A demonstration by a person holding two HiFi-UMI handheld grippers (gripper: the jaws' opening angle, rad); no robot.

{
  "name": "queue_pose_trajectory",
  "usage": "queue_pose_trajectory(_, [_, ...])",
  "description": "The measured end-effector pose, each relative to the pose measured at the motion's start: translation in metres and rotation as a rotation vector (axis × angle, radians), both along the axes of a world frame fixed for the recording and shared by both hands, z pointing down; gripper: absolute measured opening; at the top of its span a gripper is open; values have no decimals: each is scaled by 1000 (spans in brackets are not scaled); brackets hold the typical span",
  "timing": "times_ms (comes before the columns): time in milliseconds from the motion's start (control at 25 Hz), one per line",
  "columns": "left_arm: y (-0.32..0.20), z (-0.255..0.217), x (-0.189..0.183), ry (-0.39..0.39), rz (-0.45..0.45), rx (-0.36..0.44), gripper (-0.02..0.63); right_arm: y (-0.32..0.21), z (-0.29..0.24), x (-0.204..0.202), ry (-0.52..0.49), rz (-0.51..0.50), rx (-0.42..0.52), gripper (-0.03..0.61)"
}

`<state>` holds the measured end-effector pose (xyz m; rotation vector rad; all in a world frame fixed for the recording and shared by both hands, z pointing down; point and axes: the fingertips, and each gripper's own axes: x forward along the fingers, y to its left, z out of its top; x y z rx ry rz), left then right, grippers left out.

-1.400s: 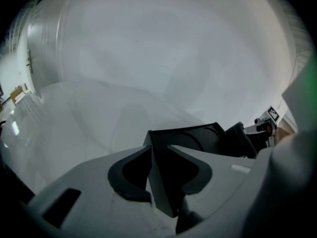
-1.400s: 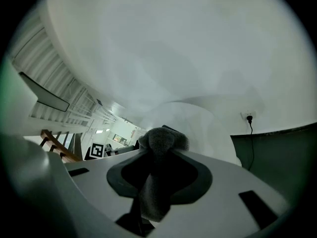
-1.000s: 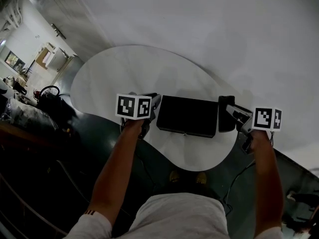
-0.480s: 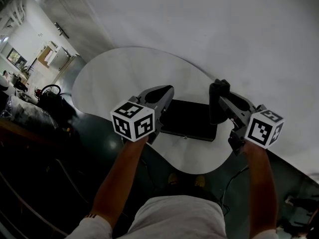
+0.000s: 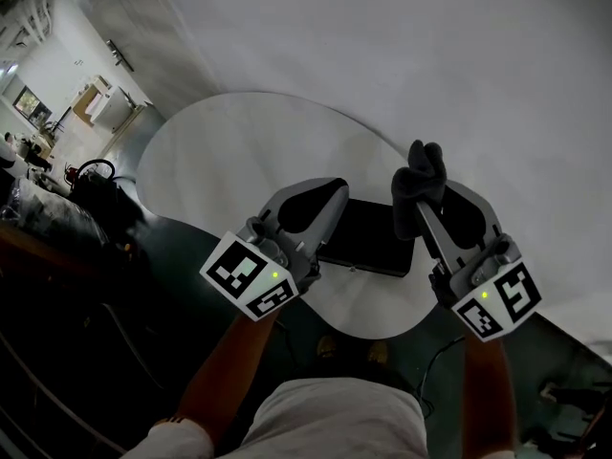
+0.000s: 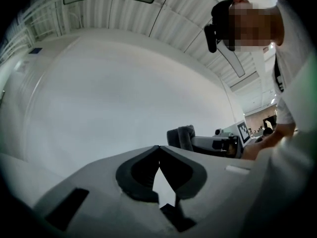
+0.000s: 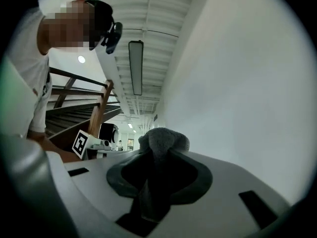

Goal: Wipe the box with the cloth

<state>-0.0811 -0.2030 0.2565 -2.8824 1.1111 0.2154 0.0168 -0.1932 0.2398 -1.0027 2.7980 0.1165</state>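
– White and smooth, the table (image 5: 220, 151) has a rounded, bean-like outline and stands on a dark floor in front of a pale, plain wall. What sits on it?

– Only the box (image 5: 378, 237). It is flat, black and rectangular, and it lies on the near part of the tabletop. Its left and right ends are covered by the two grippers held above it.

– Can you see into it?

– No. Its top is one dark, matte slab, and nothing of the inside shows.

– Where is the cloth (image 7: 161, 143)?

– Off the table, up in the right gripper (image 5: 421, 178). The jaws are clamped on it. It is dark grey with a nubby, towel-like surface. A rounded wad bulges out past the jaw tips, and the rest hangs back between the dark pads.

– Does it touch the box?

– It does not appear to. The right gripper view looks along the jaws at the wall and ceiling, not down at the tabletop.

– And the left gripper (image 6: 159, 148)?

– Its jaws have just been closing, and their tips now meet with nothing between them. Behind the tips, the curved black pads leave a small pointed gap where the pale wall shows through.

– What are the grippers made of?

– Light grey, dull shells with broad, sloping flanks. Each one carries a white cube printed with black squares. From the left gripper view, the cloth wad shows beyond the left jaws, at the end of the right gripper.
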Motion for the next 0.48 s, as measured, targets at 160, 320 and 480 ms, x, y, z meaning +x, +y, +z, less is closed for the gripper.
queue_pose_trajectory(160, [11,-11,1,26,1,46,15,16,-10,-3,5,-5,83,94])
queue_pose_trajectory(320, [20,-15,4,39,-16,78,15,27,-13,1,-34,4,115,94])
queue_pose_trajectory(480, [30,-15,5,64,-35,100,15,38,-10,1,-62,17,137,94])
